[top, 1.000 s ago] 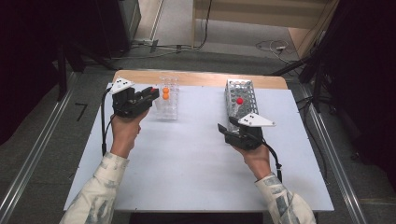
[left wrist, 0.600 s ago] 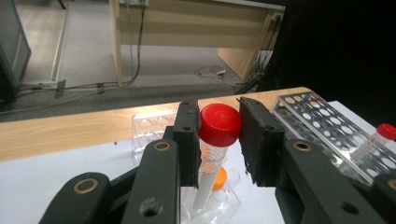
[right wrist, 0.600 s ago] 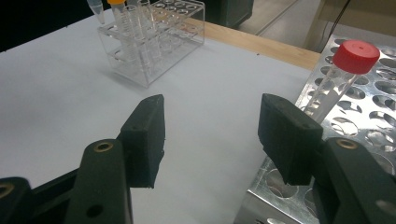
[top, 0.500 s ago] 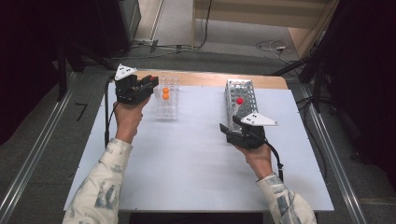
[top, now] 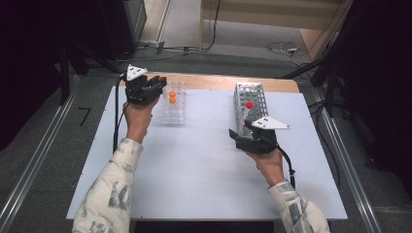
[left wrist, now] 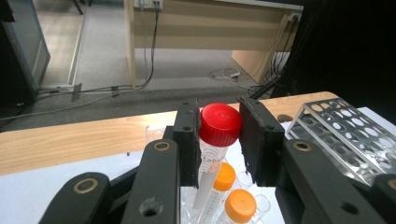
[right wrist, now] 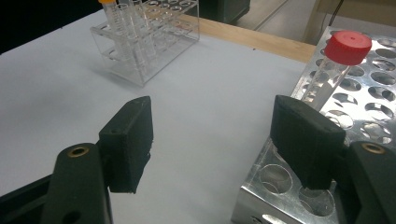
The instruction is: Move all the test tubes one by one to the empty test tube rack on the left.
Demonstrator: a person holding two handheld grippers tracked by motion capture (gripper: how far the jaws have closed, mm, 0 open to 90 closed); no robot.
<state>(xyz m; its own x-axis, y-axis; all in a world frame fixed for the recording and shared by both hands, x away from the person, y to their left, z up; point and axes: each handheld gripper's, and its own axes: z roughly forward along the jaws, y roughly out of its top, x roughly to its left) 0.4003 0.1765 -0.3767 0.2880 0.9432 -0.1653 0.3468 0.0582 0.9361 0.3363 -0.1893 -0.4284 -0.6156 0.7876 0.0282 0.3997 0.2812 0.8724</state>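
My left gripper (top: 158, 83) is shut on a clear tube with a red cap (left wrist: 219, 123), held over the far left of the table. Just below it stands a clear plastic rack (top: 175, 109) with two orange-capped tubes (left wrist: 240, 205). My right gripper (right wrist: 217, 140) is open, and its jaws have just been opening with nothing between them. It hovers at the near left corner of a metal rack (right wrist: 280, 191). A second red-capped tube (right wrist: 348, 46) leans in that metal rack (top: 252, 92), a little beyond the right gripper (top: 240, 133).
A white sheet (top: 194, 165) covers the table, and a wooden strip (top: 214, 81) runs along its far edge. Cables lie on the floor beyond. The clear rack (right wrist: 144, 42) stands far off to the left in the right gripper view.
The left hand has carried its red-capped tube toward the far edge of the table. The right gripper's jaws have spread wider while the hand stayed in place.
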